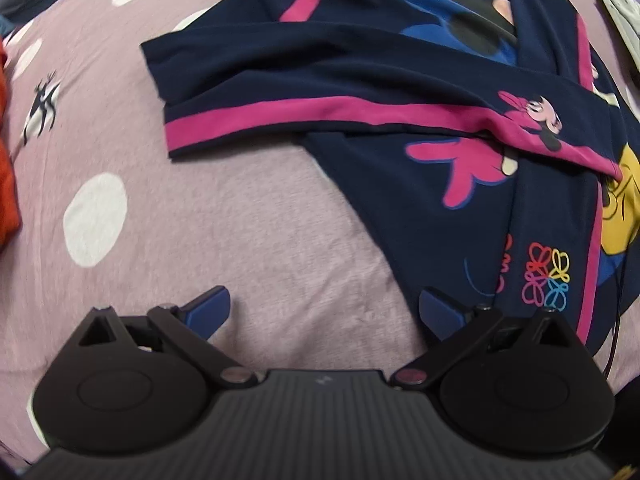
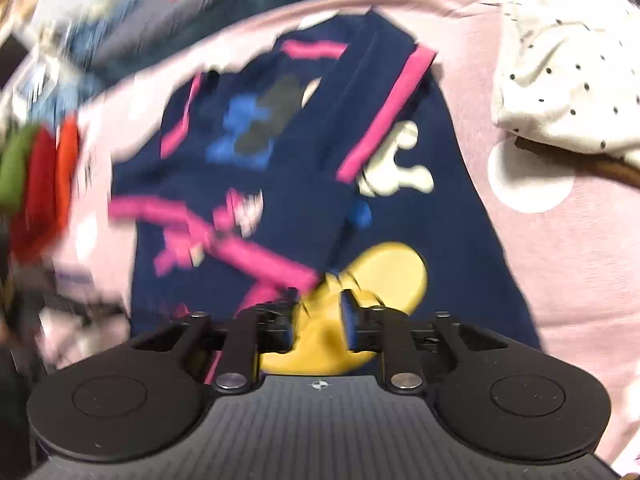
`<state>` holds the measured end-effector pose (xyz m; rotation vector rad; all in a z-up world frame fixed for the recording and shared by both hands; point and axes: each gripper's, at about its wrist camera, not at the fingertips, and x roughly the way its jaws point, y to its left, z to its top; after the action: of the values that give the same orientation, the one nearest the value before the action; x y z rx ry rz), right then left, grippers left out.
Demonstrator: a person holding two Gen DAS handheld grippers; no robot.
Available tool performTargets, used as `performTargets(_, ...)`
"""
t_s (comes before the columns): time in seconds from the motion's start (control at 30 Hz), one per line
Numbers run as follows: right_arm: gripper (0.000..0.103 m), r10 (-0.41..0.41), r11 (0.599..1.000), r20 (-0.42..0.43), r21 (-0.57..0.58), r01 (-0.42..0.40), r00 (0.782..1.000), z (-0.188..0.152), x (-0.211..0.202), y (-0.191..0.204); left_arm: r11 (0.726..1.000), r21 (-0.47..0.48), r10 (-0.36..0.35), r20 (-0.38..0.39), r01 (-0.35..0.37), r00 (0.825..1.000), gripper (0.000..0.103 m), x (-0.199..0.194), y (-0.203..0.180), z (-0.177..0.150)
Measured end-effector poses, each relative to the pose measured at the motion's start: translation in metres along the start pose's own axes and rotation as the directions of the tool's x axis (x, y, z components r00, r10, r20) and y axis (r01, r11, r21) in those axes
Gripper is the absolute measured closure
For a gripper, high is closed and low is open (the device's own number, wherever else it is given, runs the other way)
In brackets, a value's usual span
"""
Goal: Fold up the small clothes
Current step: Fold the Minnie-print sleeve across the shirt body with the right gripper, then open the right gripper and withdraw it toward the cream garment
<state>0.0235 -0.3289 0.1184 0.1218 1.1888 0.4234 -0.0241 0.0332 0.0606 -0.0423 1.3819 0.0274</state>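
Observation:
A small navy garment [image 1: 360, 80] with pink stripes and cartoon prints lies on the pink bedsheet [image 1: 240, 220], its sleeves folded across its body. My left gripper [image 1: 324, 312] is open and empty, over the sheet by the garment's near left edge. In the blurred right wrist view the same garment [image 2: 280, 160] fills the centre. My right gripper [image 2: 320, 320] has its jaws close together around a fold of the garment at the yellow print [image 2: 384, 272].
Red and orange clothes [image 1: 6, 160] lie at the sheet's left edge and show in the right wrist view [image 2: 44, 184]. A white dotted cloth [image 2: 568, 64] lies at the right. White circles dot the sheet.

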Motion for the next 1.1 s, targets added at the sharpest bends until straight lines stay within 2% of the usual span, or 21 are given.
performTargets(0.03,0.044,-0.008,0.999,0.018,0.04,0.008,1.0,0.003,0.005,0.0,1.0,0.012,0.01,0.0,-0.01,1.0,0.0,-0.001,-0.003,0.001)
performTargets(0.17,0.044,-0.094,0.988,0.03,0.126,0.09,0.995,0.017,0.031,-0.002,0.998,0.043,0.047,0.012,-0.047,0.999,0.0,-0.004,-0.013,0.001)
performTargets(0.37,0.047,-0.058,0.974,0.024,0.222,0.051,0.998,0.031,0.058,-0.009,0.996,0.055,0.068,0.001,-0.068,0.998,0.0,-0.003,-0.019,-0.003)
performTargets(0.4,0.053,-0.05,0.975,0.015,0.218,0.046,0.999,0.032,0.058,-0.007,0.996,0.057,0.071,0.003,-0.071,0.997,0.0,-0.003,-0.02,-0.004)
performTargets(0.43,0.072,-0.039,0.978,0.007,0.203,0.037,0.999,0.033,0.059,-0.005,0.996,0.059,0.072,0.002,-0.072,0.997,0.0,-0.002,-0.021,-0.004)
performTargets(0.5,0.095,-0.025,0.984,0.0,0.175,0.025,1.0,0.032,0.055,-0.001,0.996,0.062,0.069,-0.004,-0.069,0.998,0.0,-0.002,-0.022,-0.006)
performTargets(0.77,0.098,-0.052,0.971,0.094,0.237,0.028,0.994,0.02,0.007,-0.009,0.995,0.081,0.063,-0.012,-0.062,0.998,0.0,0.001,-0.022,-0.004)
performTargets(0.97,0.098,-0.133,0.933,0.076,0.345,0.1,0.988,-0.003,-0.031,-0.037,0.995,0.076,0.071,-0.006,-0.07,0.997,0.0,0.002,-0.012,0.005)
performTargets(1.1,0.098,-0.218,0.902,0.058,0.392,0.178,0.974,-0.019,-0.048,-0.059,0.996,0.058,0.073,-0.005,-0.073,0.997,0.0,0.003,-0.002,0.011)
